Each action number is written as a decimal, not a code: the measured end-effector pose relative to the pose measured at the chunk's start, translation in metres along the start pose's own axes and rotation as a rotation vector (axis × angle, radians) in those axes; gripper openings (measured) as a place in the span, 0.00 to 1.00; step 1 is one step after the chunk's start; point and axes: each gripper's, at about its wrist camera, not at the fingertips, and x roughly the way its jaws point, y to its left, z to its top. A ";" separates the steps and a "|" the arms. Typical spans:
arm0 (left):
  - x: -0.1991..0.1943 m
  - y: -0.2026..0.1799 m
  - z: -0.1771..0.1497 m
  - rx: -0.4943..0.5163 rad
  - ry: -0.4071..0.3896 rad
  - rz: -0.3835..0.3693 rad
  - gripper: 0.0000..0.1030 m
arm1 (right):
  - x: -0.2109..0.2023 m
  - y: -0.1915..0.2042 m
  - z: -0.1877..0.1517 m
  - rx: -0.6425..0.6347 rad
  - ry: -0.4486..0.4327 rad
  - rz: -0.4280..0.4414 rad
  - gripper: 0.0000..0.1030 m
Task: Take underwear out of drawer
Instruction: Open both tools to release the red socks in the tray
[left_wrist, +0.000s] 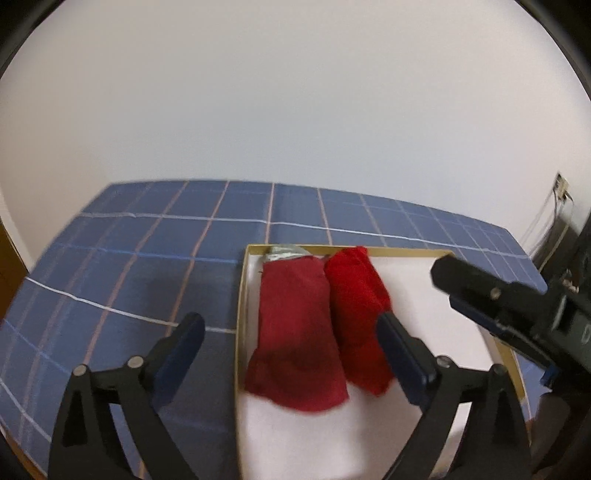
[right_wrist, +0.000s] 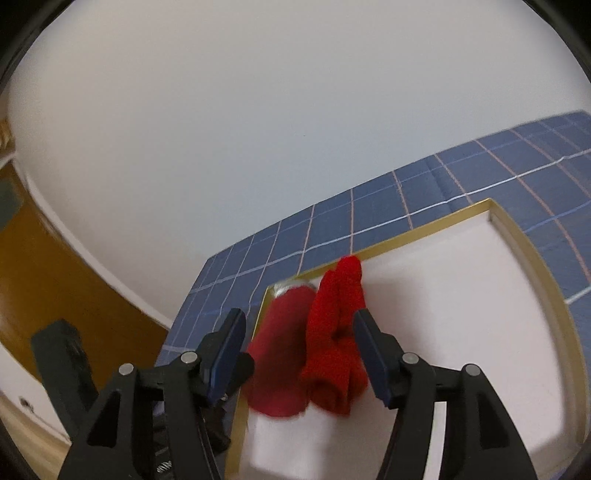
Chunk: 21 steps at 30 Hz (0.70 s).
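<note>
two red underwear pieces lie side by side at left end of shallow white drawer (left_wrist: 424, 280), which sits on blue checked bed (left_wrist: 147, 240): dark red underwear (left_wrist: 295, 332) near left wall, bright red underwear (left_wrist: 360, 314) beside it, touching. left tongs (left_wrist: 291, 343) spread wide, empty, hovering above dark piece, straddling drawer's left wall. right tongs (right_wrist: 299, 350) spread, empty, framing bright piece. neither pinches cloth; likely lined up one per piece.

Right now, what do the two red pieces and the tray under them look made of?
Dark red piece: soft matte fabric, limp edges. Bright red piece: fuzzier knit-like cloth, bunched in folds. Tray: smooth white floor with a thin gold-tan rim, maybe cardboard or painted wood; hard to tell.
</note>
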 end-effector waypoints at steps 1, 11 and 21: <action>-0.008 0.000 -0.005 0.008 -0.007 -0.002 0.93 | -0.007 0.001 -0.004 -0.013 -0.005 -0.001 0.61; -0.055 -0.015 -0.058 0.028 -0.044 -0.007 0.97 | -0.062 0.010 -0.063 -0.107 -0.053 -0.046 0.61; -0.068 -0.027 -0.092 0.060 -0.053 0.018 0.97 | -0.107 0.014 -0.100 -0.167 -0.088 -0.103 0.61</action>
